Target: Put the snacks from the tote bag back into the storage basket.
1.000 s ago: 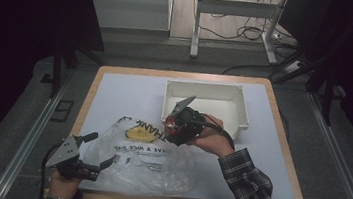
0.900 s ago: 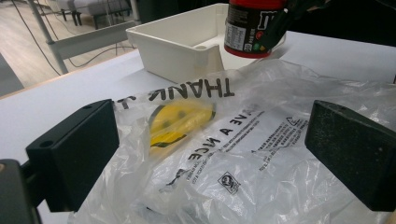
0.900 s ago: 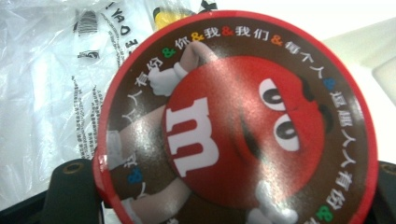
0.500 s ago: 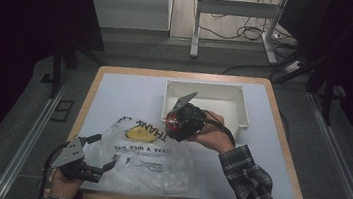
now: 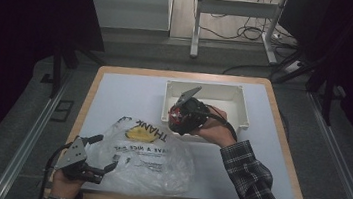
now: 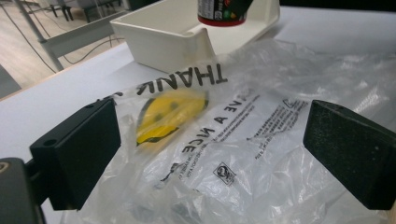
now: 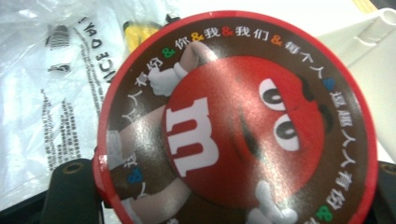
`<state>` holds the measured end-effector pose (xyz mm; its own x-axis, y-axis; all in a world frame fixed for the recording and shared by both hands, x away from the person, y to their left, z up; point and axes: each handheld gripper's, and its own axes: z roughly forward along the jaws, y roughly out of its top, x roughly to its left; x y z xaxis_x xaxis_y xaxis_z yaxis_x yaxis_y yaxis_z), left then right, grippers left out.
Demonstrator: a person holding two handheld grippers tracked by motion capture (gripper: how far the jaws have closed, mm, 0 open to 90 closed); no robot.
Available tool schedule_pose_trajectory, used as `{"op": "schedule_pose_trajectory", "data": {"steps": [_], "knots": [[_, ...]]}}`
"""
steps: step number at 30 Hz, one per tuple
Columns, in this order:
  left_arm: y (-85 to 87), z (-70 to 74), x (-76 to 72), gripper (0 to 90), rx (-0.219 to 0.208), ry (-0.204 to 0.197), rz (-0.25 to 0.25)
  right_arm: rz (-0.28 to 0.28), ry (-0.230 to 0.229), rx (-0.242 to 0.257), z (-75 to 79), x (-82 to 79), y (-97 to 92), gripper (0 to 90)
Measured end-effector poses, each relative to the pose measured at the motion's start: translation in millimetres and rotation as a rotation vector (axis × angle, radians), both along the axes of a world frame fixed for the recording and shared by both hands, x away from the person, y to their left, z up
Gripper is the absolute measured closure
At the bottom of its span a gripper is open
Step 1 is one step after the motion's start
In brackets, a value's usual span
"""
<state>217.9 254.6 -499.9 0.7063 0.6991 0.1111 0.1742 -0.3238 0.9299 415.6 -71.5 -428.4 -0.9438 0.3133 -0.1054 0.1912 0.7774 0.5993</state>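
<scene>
— Dark room, one lit white table [image 5: 129,99] with a wooden edge. What's the right gripper [image 5: 182,116] got?

— A round red candy tub [image 7: 233,126], its jaws clamped tight on the sides, held in the air over the near rim of the white bin [image 5: 235,93], just beside the clear plastic bag [image 5: 153,157].

— Will it handle easily?

— I'd guess it's stiff and light, but the printed wall looks glossy, so it could slip; gripping across the body below the lid rim seems safest.

— And the left gripper [image 5: 88,159]?

— Jaws wide apart at the bag's near edge, holding nothing. That film is limp and slippery; pinch a bunched fold.
</scene>
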Motion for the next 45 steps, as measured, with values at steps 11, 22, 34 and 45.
{"op": "schedule_pose_trajectory", "data": {"steps": [11, 22, 34, 45], "knots": [[1.3, 1.0, 0.0, 2.3, -0.018, -0.002, 0.003, -0.029, -0.004, -0.005, -4.8, 15.8, -7.3, 25.6], [4.8, 0.4, -0.1, 1.6, -0.078, -0.003, 0.005, -0.043, -0.005, -0.012, -7.1, 29.8, -8.9, 25.6], [14.1, 0.1, -0.6, 1.5, -0.154, -0.005, 0.034, -0.036, 0.004, -0.026, -14.9, 42.8, -5.5, 25.6], [13.9, -0.3, -0.3, 1.5, -0.145, 0.0, 0.036, -0.042, 0.009, -0.03, -17.2, 53.9, -2.8, 25.6]]}}
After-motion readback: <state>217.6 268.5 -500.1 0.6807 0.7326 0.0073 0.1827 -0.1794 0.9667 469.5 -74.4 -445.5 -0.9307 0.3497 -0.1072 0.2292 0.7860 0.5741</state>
